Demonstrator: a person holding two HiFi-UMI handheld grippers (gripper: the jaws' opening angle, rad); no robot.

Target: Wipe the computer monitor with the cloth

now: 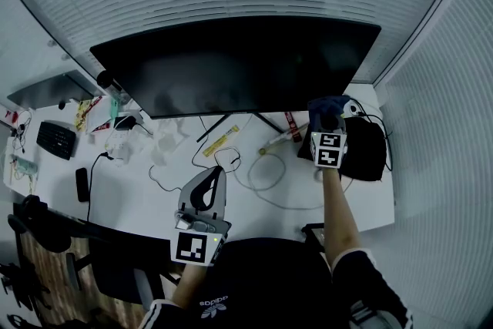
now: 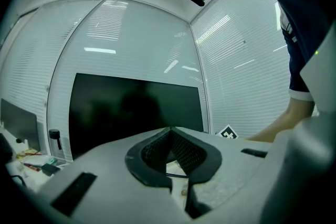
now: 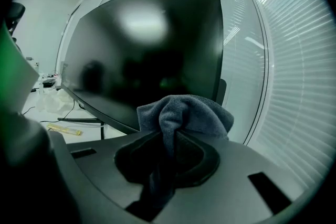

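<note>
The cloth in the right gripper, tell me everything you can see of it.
The cloth is blue-grey and looks like soft microfibre. It is bunched and pinched between the jaws of the right gripper, with a rounded fold bulging above them and a tail hanging below. It sits by the lower right corner of the monitor; whether it touches the screen is unclear.

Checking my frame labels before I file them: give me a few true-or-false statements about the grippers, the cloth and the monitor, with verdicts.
1. The right gripper is shut on a blue-grey cloth. True.
2. The monitor is switched on and shows a picture. False: it is dark.
3. The left gripper holds a second cloth. False: its jaws are together with nothing between them.
4. The cloth is near the monitor's lower right corner. True.
</note>
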